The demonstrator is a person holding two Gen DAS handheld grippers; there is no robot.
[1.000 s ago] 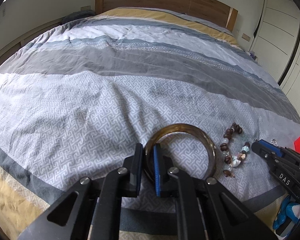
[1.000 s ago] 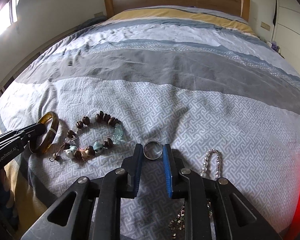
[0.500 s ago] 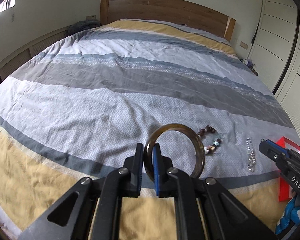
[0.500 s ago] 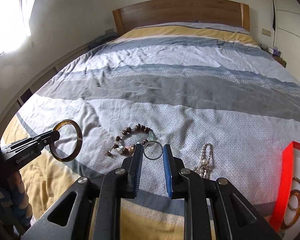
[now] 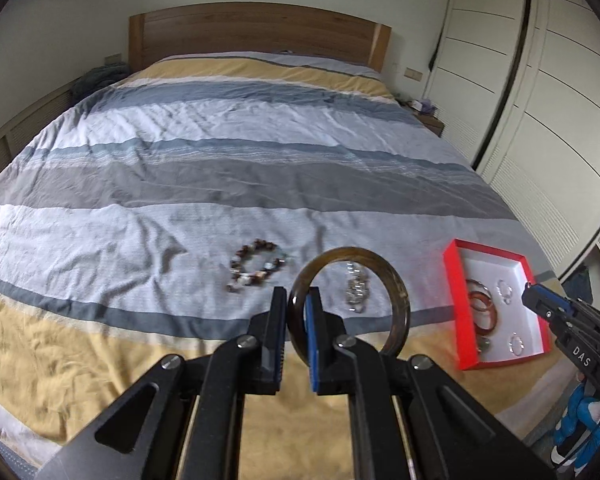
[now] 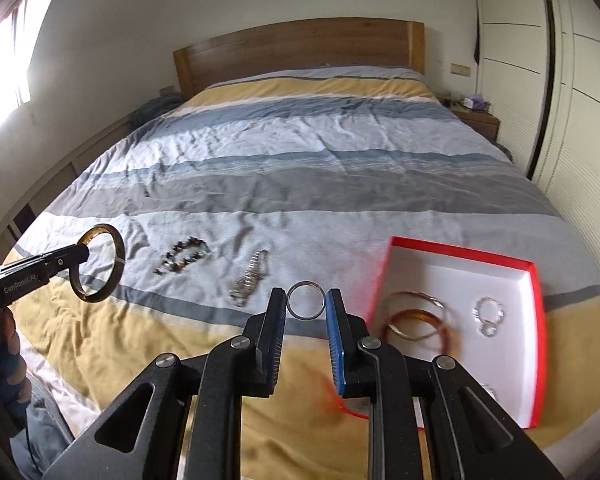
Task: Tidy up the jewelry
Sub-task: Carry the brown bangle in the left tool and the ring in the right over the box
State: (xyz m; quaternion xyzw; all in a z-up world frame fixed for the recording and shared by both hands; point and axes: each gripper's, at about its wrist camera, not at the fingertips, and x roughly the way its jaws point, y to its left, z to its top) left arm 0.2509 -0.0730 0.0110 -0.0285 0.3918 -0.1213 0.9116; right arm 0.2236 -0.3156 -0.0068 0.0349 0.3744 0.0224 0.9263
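Now both loads lifted off bedspread (image 5: 180, 208), carried toward red box (image 6: 534, 280). Left tongs (image 5: 297, 312) clamped on brown bangle (image 5: 396, 300); right tongs (image 6: 306, 302) pinching silver ring (image 6: 306, 300). Box just right of right tongs. Bead bracelet (image 5: 256, 266), chain (image 6: 248, 276) left on bed beyond tips. Next likely: drop-off in box.

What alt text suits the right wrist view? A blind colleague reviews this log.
The right hand-held gripper pinches a small silver metal ring above a striped bed quilt, beside an open red-rimmed white box already holding bangles. At left, the left hand-held gripper holds a brown bangle.
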